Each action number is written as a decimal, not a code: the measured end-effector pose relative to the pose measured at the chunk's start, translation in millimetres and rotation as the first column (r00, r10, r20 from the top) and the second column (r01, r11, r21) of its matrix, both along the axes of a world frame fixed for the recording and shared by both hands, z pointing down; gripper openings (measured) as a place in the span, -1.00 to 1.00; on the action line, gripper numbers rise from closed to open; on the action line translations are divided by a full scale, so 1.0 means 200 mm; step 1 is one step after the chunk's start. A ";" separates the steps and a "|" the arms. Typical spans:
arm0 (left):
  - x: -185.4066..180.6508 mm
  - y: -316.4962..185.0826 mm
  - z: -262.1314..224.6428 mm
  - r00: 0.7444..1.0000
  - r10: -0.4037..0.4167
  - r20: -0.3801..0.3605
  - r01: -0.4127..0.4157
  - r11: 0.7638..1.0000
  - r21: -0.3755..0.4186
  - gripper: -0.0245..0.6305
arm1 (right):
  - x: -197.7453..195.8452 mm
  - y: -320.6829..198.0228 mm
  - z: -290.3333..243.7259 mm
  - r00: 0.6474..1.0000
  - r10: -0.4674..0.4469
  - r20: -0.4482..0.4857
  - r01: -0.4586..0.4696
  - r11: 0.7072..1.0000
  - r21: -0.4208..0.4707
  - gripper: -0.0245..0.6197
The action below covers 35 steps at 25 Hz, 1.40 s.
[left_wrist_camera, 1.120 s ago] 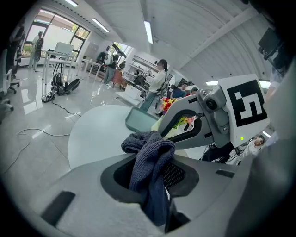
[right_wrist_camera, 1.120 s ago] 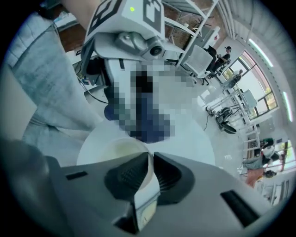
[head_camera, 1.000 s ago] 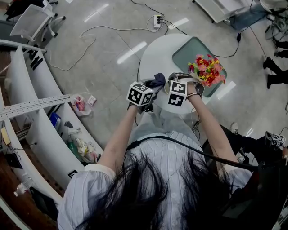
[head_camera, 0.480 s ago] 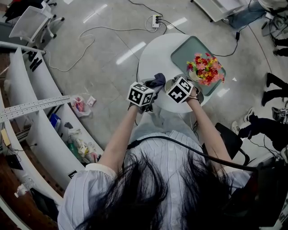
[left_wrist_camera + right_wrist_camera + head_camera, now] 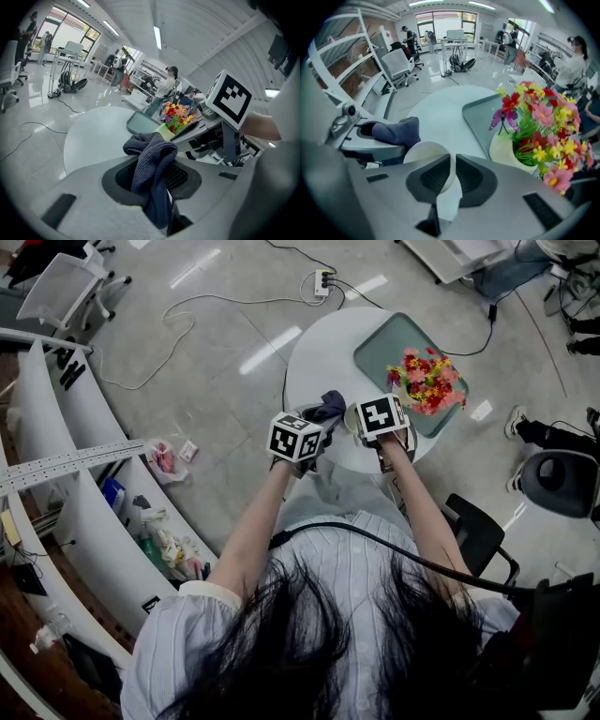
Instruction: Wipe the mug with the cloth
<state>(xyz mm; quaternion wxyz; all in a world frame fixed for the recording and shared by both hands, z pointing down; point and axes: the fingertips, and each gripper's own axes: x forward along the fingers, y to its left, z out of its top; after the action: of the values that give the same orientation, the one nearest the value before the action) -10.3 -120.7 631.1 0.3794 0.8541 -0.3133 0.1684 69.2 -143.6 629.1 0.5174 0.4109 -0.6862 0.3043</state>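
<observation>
My left gripper is shut on a dark blue-grey knitted cloth, which bunches above the jaws and hangs down between them. My right gripper is shut on the wall of a white mug, one pad inside the rim and one outside. In the right gripper view the cloth lies just left of the mug, close to its rim; contact cannot be told. From the head view both grippers are held side by side over the near edge of a round white table, with the cloth between them.
A grey-green tray lies on the table's far right, carrying a cream pot of red, pink and yellow flowers. A power strip with cables lies on the floor beyond. White curved shelving stands at the left.
My right gripper has turned and shifted slightly up and away with the mug, its marker cube now facing up. The left gripper and cloth have barely moved.
</observation>
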 end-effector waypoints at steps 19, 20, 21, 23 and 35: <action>-0.01 -0.02 0.00 1.000 0.001 -0.003 -0.001 1.000 -0.009 -0.58 | -0.18 0.05 -0.11 0.786 -0.614 -0.078 0.617 0.770 0.159 -0.75; -0.01 -0.02 0.00 1.000 0.002 -0.003 -0.002 1.000 -0.008 -0.58 | -0.20 0.06 -0.11 0.738 -0.669 -0.090 0.674 0.723 0.153 -0.75; -0.02 -0.02 0.00 1.000 0.003 -0.002 -0.003 1.000 -0.007 -0.58 | -0.21 0.08 -0.11 0.688 -0.718 -0.106 0.725 0.675 0.140 -0.75; -0.01 -0.01 0.00 1.000 0.005 -0.001 -0.005 1.000 -0.007 -0.58 | -0.21 0.09 -0.08 0.589 -0.794 -0.151 0.808 0.579 0.107 -0.75; -0.01 -0.01 0.01 1.000 0.005 0.007 -0.005 1.000 -0.010 -0.58 | -0.29 0.09 0.03 0.273 -0.916 -0.293 0.958 0.286 -0.002 -0.75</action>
<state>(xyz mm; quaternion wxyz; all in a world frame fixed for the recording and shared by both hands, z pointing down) -12.6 -123.6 632.4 0.3821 0.8524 -0.3119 0.1738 10.3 -126.1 634.4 0.6361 0.0020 -0.7518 -0.1737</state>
